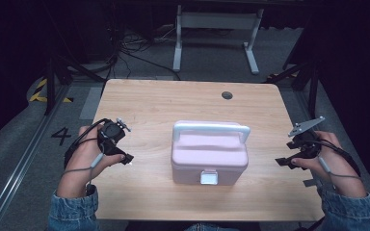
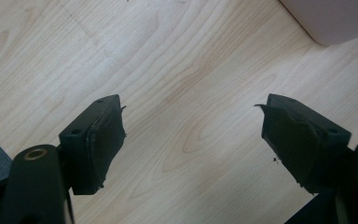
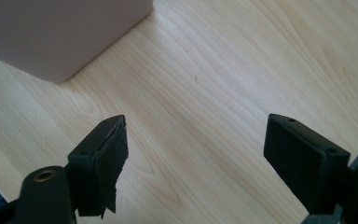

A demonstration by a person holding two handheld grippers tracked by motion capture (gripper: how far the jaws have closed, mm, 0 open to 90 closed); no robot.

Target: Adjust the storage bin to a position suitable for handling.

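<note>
Resting on the tabletop [image 1: 144,98], the box [image 1: 209,156] sits between both grippers: left gripper [image 1: 127,158] and right gripper [image 1: 280,162] each gape wide, empty, well apart from it.

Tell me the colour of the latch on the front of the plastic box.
White, on the pale pink plastic box; the latch shows best in the high view.

Light wood-grain table [image 1: 149,103] with rounded corners, dark round cable hole [image 1: 227,95] near its far edge, right of centre. Grey carpet floor [image 1: 279,53] behind it, with a white table frame [image 1: 217,21] standing on two feet and loose black cables [image 1: 135,48] to its left. Yellow-black hazard tape [image 1: 39,91] and a black "4" marking [image 1: 60,135] on the floor left of the table.
</note>
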